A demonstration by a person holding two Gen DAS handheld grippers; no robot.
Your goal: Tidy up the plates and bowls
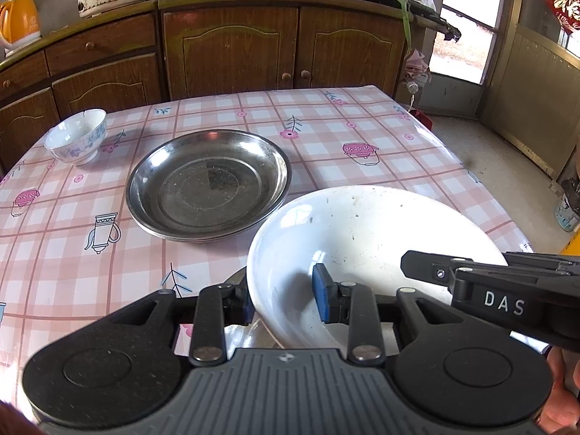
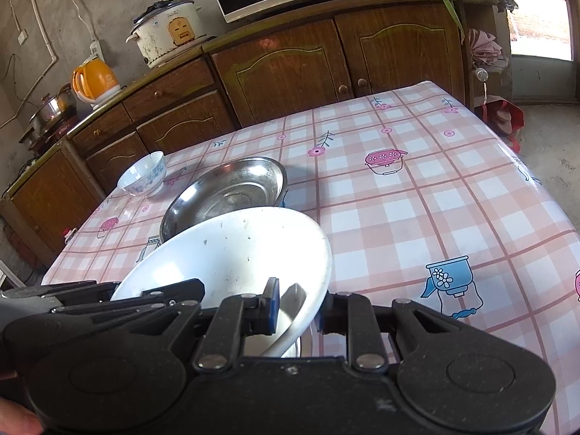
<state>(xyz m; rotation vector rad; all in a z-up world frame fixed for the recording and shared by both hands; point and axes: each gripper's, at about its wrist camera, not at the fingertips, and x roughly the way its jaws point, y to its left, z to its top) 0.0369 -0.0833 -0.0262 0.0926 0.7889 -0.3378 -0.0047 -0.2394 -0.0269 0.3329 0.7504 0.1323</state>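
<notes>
Both tongs grasp one large white bowl (image 1: 362,239), tilted above the table (image 1: 362,130): the left tongs (image 1: 286,299) clench its left rim, the right tongs (image 2: 301,308) its right rim. Just beyond the white bowl lie stacked steel plates (image 1: 208,190); beyond and left of these stands a small floral bowl (image 1: 78,137).

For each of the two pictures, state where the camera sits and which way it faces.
Left wrist: on the left gripper, facing across the table to the cupboards; its fingers clamp the white bowl.
Right wrist: on the right gripper, same direction, gripping that bowl's other rim.
Shared: white bowl, steel plates, small floral bowl.
</notes>
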